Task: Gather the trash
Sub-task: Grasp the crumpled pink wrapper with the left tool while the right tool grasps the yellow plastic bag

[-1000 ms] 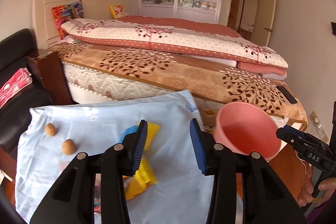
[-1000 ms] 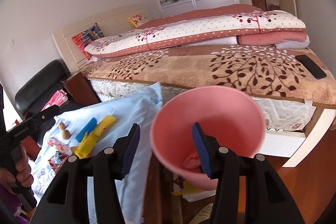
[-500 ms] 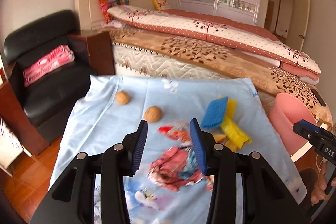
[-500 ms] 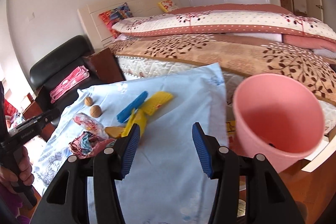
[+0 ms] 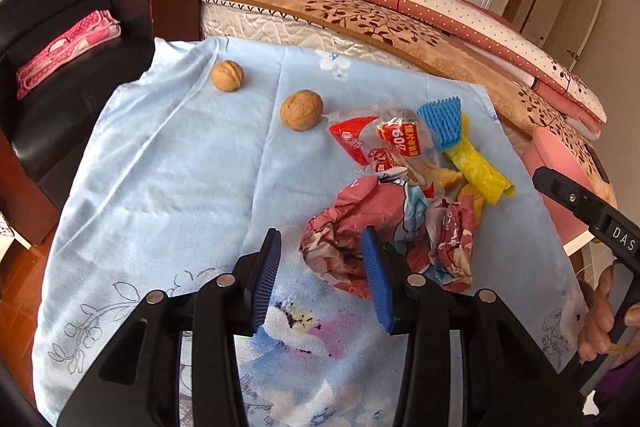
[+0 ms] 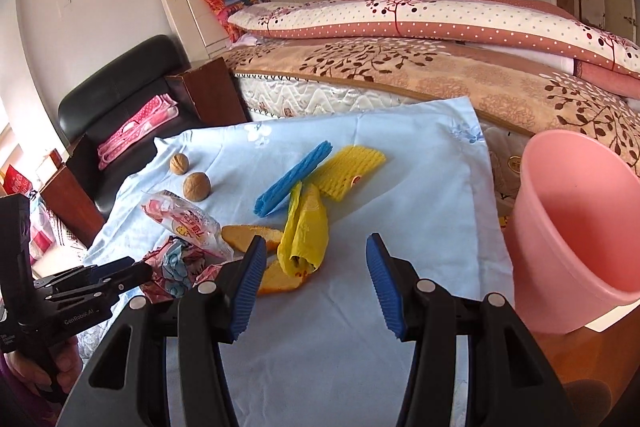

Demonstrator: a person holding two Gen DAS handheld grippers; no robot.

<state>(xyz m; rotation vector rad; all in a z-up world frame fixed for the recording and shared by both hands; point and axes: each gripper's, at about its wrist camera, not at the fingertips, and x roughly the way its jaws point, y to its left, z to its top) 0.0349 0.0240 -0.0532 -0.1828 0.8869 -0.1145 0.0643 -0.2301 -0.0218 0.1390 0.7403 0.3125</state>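
Left wrist view: left claw (image 5: 322, 277) is seen with jaws apart, nothing gripped; its right pad overlaps the near edge of a crumpled pink wrapper (image 5: 384, 227), contact cannot be told. The wrapper lies on a light blue cloth (image 5: 168, 187) covering the tabletop. At 12 o'clock from the wrapper a clear red-printed bag (image 5: 380, 143) is seen; at 1 o'clock, a blue foam net (image 5: 442, 121) and a yellow bag (image 5: 480, 173), touching. Two walnuts (image 5: 301, 109) are seen at 10–11 o'clock from the wrapper, apart from each other and from the trash. At 3 o'clock the right claw's body (image 5: 588, 215) is seen, held by a hand (image 5: 600, 323), with part of a pink bin (image 5: 560, 167) behind it. Right wrist view: right claw (image 6: 316, 283) is seen with jaws apart, empty, over bare cloth. Orange peel (image 6: 250, 237) and the yellow bag (image 6: 304, 227) are seen just beyond the left pad at 11–12 o'clock; a second peel piece touches the bag's near end. The blue foam net (image 6: 294, 179) and a yellow foam net (image 6: 352, 167) lie farther at 12 o'clock, touching. The walnuts (image 6: 197, 187) are at 10 o'clock. The pink bin (image 6: 576, 231) stands upright at 3 o'clock, off the cloth's right edge. The left claw (image 6: 132, 273) is seen at 9 o'clock over the pink wrapper (image 6: 176, 267). A bed (image 6: 400, 75) is seen behind.
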